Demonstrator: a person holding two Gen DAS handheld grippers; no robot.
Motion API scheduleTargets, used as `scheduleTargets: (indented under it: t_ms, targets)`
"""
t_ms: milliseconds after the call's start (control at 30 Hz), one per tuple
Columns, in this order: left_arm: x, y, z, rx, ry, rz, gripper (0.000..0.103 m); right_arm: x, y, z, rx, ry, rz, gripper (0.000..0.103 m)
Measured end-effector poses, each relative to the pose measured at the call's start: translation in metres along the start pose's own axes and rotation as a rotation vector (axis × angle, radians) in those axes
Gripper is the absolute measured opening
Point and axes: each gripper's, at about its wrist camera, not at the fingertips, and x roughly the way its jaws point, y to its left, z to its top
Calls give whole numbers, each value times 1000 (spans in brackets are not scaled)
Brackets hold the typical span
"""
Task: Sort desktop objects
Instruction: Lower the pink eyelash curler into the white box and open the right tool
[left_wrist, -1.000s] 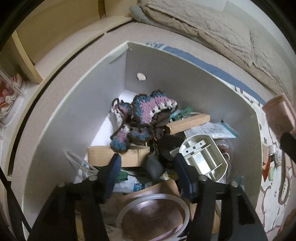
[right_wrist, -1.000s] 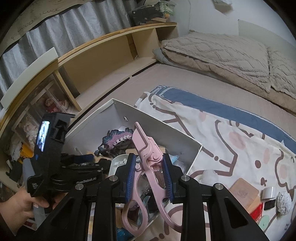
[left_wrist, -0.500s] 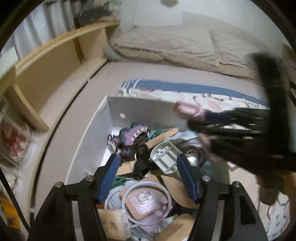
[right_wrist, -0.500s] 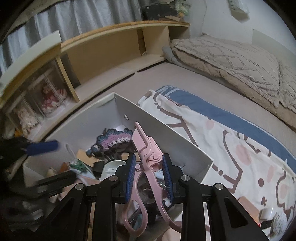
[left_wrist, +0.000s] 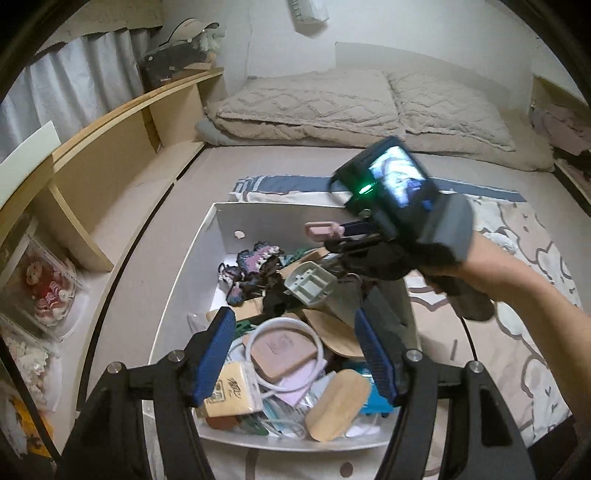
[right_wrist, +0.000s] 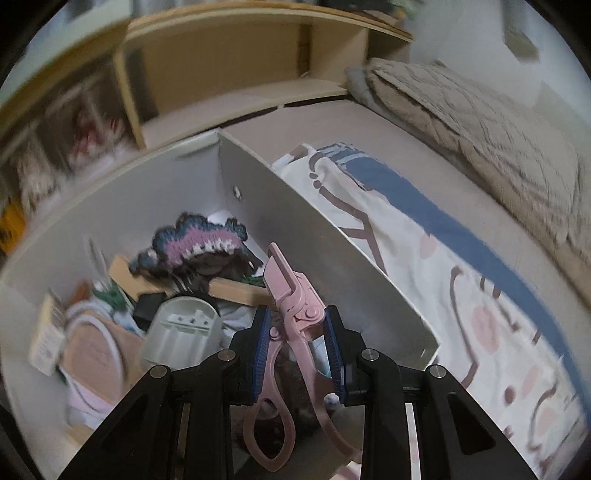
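A white box full of small items sits on the bed. My right gripper is shut on pink scissors at their pivot, blades pointing up, handles hanging below the pads, above the box's right side. From the left wrist view the pink tip shows over the box with a forearm behind it. My left gripper hangs open above the near half of the box with nothing between its pads. Inside lie a crocheted piece, a grey-green plastic tray and a white ring on a pink pad.
A patterned cloth covers the bed right of the box. Wooden shelving runs along the left side, with beige pillows at the head. Wooden blocks, a tan packet and clips crowd the box.
My left gripper has risen and pulled back from the box, so more of the room shows. My right gripper with the pink scissors has come down over the box's right side.
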Motion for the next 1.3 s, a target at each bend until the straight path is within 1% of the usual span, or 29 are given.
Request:
scheduleTargets:
  t_ms: [133,300,433,567,633,733,767,800,833,867,1133,1200,1267,1300]
  targets:
    - [-9,-9,0,10,-11,-30,67,6,13,-1,-139,26,-50,30]
    - [-18,-13,1,10,-32,-49,67,16,16,-4,-231,50,-90,30]
    - [-18,-14,2,7,-33,-49,67,21,18,-7,-318,61,-134,30]
    - [-17,-13,1,0,-25,-54,67,24,18,-7,-350,65,-154,30]
    - [-16,-13,1,-3,-22,-57,67,24,19,-8,-361,57,-151,30]
    - [-15,-13,2,-8,-16,-65,67,25,17,-8,-338,57,-134,30]
    - [-15,-13,3,-10,-14,-66,67,24,16,-8,-328,53,-123,35]
    - [-15,-13,3,-12,-13,-68,67,22,16,-7,-312,46,-110,54]
    - [-15,-13,3,-13,-14,-69,67,19,14,-6,-289,34,-95,62]
    - [-15,-12,3,-15,-14,-67,67,16,12,-4,-261,21,-66,75]
    - [-14,-5,1,-32,-11,-64,67,-14,-5,8,-54,-80,118,77]
    - [-15,-4,0,-38,-12,-63,67,-19,-11,9,-10,-96,143,87]
    - [-15,-2,0,-43,-13,-65,67,-23,-18,10,29,-96,157,91]
    - [-16,-1,0,-45,-14,-66,67,-24,-22,9,48,-95,162,91]
